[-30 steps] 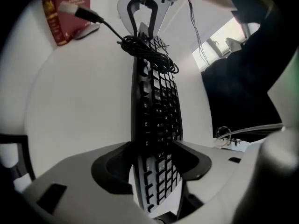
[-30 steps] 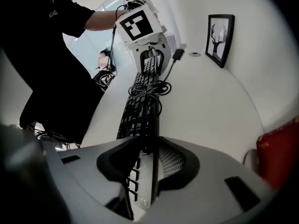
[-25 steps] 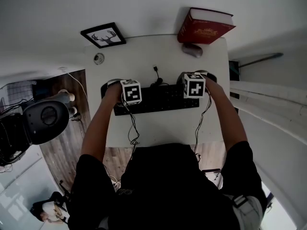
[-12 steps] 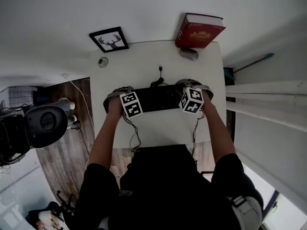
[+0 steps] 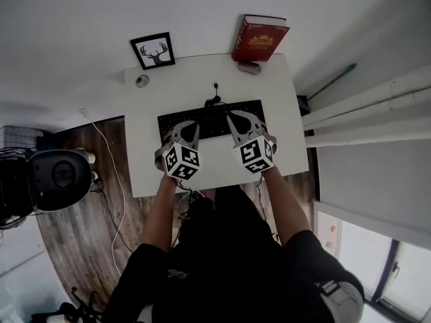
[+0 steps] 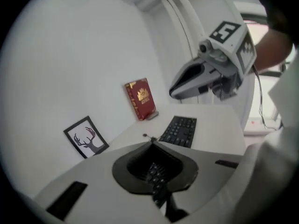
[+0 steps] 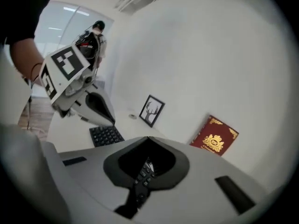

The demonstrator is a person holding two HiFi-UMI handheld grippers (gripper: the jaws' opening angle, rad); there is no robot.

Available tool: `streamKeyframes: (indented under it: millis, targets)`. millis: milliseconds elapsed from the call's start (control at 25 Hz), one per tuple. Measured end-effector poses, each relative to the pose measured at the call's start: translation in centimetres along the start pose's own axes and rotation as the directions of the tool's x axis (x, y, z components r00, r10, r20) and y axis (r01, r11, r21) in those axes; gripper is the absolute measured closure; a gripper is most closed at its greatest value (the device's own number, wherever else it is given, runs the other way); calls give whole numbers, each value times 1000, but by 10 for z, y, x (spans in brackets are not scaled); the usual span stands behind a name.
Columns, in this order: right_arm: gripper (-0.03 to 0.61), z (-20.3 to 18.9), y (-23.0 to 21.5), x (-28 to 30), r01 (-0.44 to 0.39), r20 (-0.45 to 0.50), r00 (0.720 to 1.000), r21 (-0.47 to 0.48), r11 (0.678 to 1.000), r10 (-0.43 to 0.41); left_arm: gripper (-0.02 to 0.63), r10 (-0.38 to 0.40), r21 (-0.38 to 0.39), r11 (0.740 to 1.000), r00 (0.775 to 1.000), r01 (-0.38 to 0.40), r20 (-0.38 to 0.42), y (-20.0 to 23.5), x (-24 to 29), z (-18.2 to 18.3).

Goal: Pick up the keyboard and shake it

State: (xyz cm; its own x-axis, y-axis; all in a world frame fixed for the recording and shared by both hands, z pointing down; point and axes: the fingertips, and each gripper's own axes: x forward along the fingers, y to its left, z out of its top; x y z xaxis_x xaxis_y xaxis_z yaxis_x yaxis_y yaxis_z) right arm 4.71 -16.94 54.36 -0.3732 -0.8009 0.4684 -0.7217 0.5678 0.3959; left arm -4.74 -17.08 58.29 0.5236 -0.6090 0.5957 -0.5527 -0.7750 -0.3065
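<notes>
The left gripper (image 5: 187, 130) and right gripper (image 5: 240, 122) cover parts of the near edge of the keyboard (image 5: 212, 121).

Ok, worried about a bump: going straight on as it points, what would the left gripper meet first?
Probably the keyboard near its far edge, or the desk just behind it: the left gripper, jaws just closed on nothing, tilts down towards them. Depth is unclear.
</notes>
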Motion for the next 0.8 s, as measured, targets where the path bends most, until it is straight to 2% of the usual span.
streamKeyframes:
  millis: [80, 160, 240, 360, 440, 520, 800]
  targets:
    - [557, 14, -2, -23, 71, 53, 996, 89, 993, -76, 612, 32, -130, 991, 992, -16, 120, -8, -19, 23]
    - [557, 25, -4, -47, 113, 116, 985, 156, 981, -132, 612, 93, -256, 966, 975, -38, 203, -13, -37, 38]
    - [557, 31, -7, -74, 143, 167, 970, 210, 967, -180, 612, 172, -360, 930, 953, -74, 248, -18, -57, 48]
    - [557, 34, -17, -116, 184, 219, 943, 280, 942, -250, 612, 280, -448, 885, 915, -129, 290, -31, -87, 68]
    - [557, 36, -21, -142, 188, 261, 926, 307, 933, -273, 612, 334, -476, 865, 890, -159, 310, -42, -103, 83]
    - [557, 35, -24, -164, 187, 289, 917, 304, 934, -277, 612, 367, -482, 857, 871, -181, 326, -55, -113, 100]
    - [557, 16, -41, -237, 209, 324, 901, 262, 942, -290, 612, 400, -459, 861, 847, -218, 350, -123, -120, 150]
